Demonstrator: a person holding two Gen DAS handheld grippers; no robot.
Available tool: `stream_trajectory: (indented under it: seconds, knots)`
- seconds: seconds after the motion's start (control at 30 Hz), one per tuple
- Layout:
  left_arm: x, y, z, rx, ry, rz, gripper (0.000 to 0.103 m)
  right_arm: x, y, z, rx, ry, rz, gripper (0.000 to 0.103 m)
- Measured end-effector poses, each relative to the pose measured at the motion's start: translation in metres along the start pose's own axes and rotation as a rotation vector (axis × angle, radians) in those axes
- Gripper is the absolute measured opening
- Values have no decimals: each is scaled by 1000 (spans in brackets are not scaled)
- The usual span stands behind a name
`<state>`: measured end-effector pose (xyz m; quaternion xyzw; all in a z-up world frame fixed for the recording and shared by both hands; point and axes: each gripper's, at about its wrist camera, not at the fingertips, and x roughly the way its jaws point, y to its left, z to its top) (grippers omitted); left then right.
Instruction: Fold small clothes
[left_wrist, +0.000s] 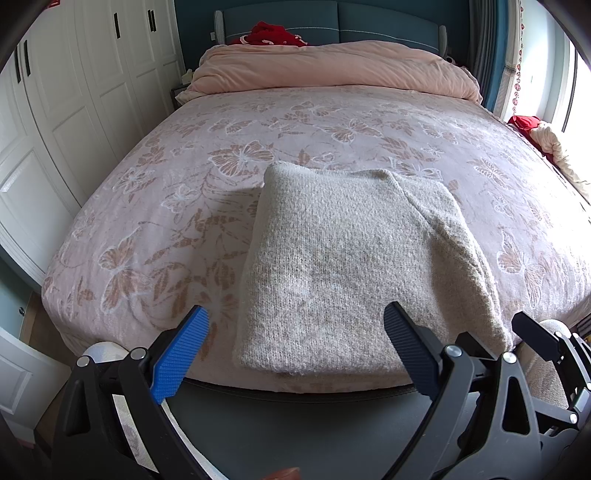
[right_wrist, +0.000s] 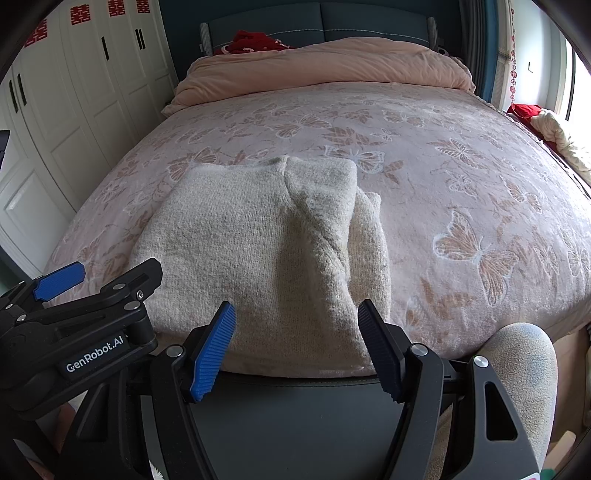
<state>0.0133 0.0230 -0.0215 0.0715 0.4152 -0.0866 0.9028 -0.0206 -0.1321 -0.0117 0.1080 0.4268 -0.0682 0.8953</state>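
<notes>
A cream knit sweater (left_wrist: 365, 266) (right_wrist: 255, 251) lies folded into a thick rectangle on the pink butterfly bedspread (left_wrist: 240, 147) (right_wrist: 461, 155), close to the bed's near edge. A sleeve fold runs diagonally across its right side. My left gripper (left_wrist: 297, 310) hovers open over the sweater's near left part, blue pad left and black pad right, with nothing gripped. My right gripper (right_wrist: 295, 306) stands open above the sweater's near right edge, also holding nothing. The left gripper (right_wrist: 118, 269) shows at the left in the right wrist view. In the left wrist view, one of the right gripper's black fingers (left_wrist: 532, 328) shows at the right.
A rolled pink duvet (left_wrist: 332, 70) and a red cloth (left_wrist: 273, 35) lie at the headboard. White wardrobe doors (left_wrist: 74, 92) stand along the left. Red and cream clothes (left_wrist: 543, 136) sit at the bed's right edge. A person's knee (right_wrist: 524, 354) is at the bed's near edge.
</notes>
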Motion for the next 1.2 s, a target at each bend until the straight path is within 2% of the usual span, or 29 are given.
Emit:
stream_trajectory:
  seconds: [0.6,0.7,0.9,1.2]
  knots:
    - [2,0,-1,2,2,-3,93,1,0,0,0,1,1,67]
    - [4,0,-1,-4,11,-11,98,2,0,-1,0,3,3,67]
    - [1,-2,-3,-2,-27,-19,98,3,0,-2,0,4,3,67]
    - [4,5,-3,-34,-5,-8,98,4,1,-2,0,5,-1,69]
